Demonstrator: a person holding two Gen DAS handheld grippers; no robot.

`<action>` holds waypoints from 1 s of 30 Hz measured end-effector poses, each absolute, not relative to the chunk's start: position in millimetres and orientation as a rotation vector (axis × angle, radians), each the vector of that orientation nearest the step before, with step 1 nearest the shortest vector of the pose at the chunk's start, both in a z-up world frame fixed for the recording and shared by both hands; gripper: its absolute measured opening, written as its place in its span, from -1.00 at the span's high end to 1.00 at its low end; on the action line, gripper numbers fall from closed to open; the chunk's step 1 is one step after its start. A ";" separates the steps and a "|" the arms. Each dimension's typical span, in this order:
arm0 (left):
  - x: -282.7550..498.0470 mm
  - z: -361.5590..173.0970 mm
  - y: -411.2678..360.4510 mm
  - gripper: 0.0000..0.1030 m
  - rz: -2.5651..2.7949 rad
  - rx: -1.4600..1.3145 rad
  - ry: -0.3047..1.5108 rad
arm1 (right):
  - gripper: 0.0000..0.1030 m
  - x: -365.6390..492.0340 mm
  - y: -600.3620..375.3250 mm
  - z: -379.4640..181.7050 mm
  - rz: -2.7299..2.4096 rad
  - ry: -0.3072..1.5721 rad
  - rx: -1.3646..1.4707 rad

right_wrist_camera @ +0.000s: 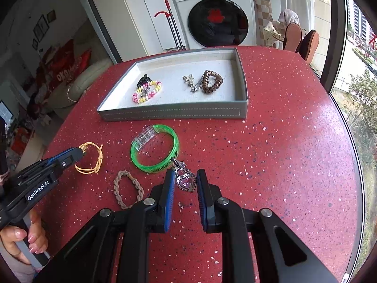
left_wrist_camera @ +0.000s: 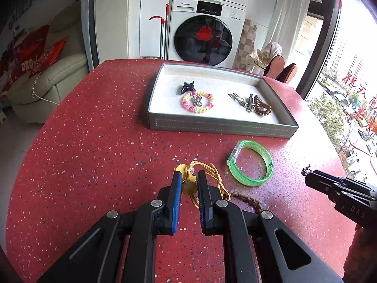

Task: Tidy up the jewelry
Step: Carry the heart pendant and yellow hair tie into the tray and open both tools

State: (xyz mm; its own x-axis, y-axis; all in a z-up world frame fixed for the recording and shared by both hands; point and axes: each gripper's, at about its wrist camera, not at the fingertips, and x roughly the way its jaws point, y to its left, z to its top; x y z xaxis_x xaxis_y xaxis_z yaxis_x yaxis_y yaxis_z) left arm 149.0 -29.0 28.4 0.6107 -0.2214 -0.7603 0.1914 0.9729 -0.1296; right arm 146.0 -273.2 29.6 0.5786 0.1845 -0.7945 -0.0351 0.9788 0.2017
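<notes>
1. Jewelry sits in three places: two pieces in your tongs, two loose on the counter (right_wrist_camera: 271, 141), the rest in the grey tray (right_wrist_camera: 174, 114).
2. Left tongs (left_wrist_camera: 189, 179) are clamped on the yellow cord bracelet (left_wrist_camera: 212, 172), pinching only its bead end; the cord loop dangles free beside the jaws.
3. Right tongs (right_wrist_camera: 185, 180) are clamped on the heart pendant (right_wrist_camera: 186, 181), a thin metal piece whose bow charm pokes out ahead of the tips.
4. Risk: the pendant is small and hard, so a tilt or jolt could let it slip out and skitter across the counter.
5. Risk: the dangling cord could snag the tray wall as you carry it over.
6. Risk: the green bangle (right_wrist_camera: 155, 148) lies just ahead of the right tongs; a low sweep would knock it.
7. Braided band (right_wrist_camera: 128, 188) lies near your left side, untouched.
8. Counter is red, speckled, glossy, rounded at its edge; things likely slide easily.
9. Room: washing machine (right_wrist_camera: 216, 16) behind, window on the right, sofa at the left.
</notes>
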 end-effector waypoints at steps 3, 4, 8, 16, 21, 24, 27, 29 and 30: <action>156.1 33.9 -30.6 0.40 -0.244 -0.037 0.873 | 0.60 155.9 -275.7 37.1 0.133 0.933 0.173; 158.8 35.3 -30.8 0.40 -0.244 -0.037 0.870 | 0.60 159.1 -276.9 39.1 0.133 0.930 0.177; 174.3 43.6 -31.9 0.40 -0.248 -0.048 0.857 | 0.60 178.2 -281.5 48.7 0.136 0.918 0.185; 213.8 55.5 -39.7 0.40 -0.247 -0.046 0.840 | 0.60 226.7 -278.9 57.3 0.149 0.914 0.196; 245.3 58.0 -45.9 0.40 -0.238 -0.034 0.844 | 0.60 259.2 -273.9 55.7 0.155 0.918 0.196; 265.3 59.0 -50.1 0.40 -0.227 -0.028 0.842 | 0.60 278.1 -273.4 50.0 0.155 0.933 0.216; 282.4 57.9 -54.8 0.40 -0.227 -0.016 0.841 | 0.60 294.2 -271.5 42.3 0.153 0.951 0.228; 292.8 52.3 -59.7 0.40 -0.223 -0.002 0.847 | 0.60 303.7 -269.8 36.1 0.161 0.966 0.246; 296.0 49.3 -60.6 0.40 -0.220 -0.001 0.853 | 0.60 305.8 -269.2 33.5 0.162 0.970 0.249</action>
State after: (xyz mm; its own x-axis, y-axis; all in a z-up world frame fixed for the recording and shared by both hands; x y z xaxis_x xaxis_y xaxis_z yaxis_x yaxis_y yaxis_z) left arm 296.0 -60.6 49.3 0.6363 -0.1926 -0.7471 0.1921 0.9774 -0.0883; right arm 305.8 -269.2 33.5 0.5563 0.2463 -0.7936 -0.0247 0.9595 0.2805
